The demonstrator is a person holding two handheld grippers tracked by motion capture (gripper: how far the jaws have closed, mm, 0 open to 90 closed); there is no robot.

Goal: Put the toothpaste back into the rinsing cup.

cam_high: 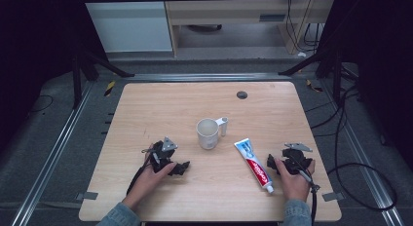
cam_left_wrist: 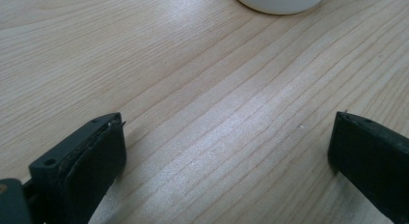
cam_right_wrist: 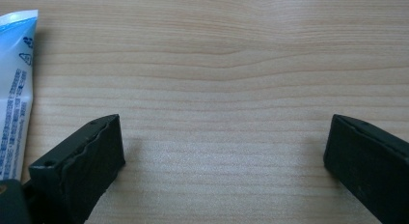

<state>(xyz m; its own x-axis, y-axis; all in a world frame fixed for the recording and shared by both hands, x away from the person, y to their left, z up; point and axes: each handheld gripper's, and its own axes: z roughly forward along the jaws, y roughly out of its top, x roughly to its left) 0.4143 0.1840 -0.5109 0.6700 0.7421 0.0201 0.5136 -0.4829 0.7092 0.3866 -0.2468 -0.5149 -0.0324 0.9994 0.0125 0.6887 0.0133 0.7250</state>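
A white mug (cam_high: 209,134) stands upright near the middle of the wooden table (cam_high: 160,104), its handle to the right. A toothpaste tube (cam_high: 254,164), white, blue and red, lies flat to the mug's right with its cap toward the front edge. A hand holds my left gripper (cam_high: 176,163) low over the table, left of the mug. In the left gripper view this gripper (cam_left_wrist: 229,122) is open over bare wood, the mug's base (cam_left_wrist: 279,1) ahead. My right gripper (cam_high: 291,157) rests just right of the tube. It (cam_right_wrist: 225,120) is open with nothing between its pads, the tube's flat end (cam_right_wrist: 14,89) at its left.
A dark round grommet (cam_high: 242,94) sits in the table near the far edge. Black cables (cam_high: 363,177) loop on the floor to the right. Metal rails (cam_high: 58,148) and black stand legs flank the table, with pale furniture (cam_high: 131,26) behind.
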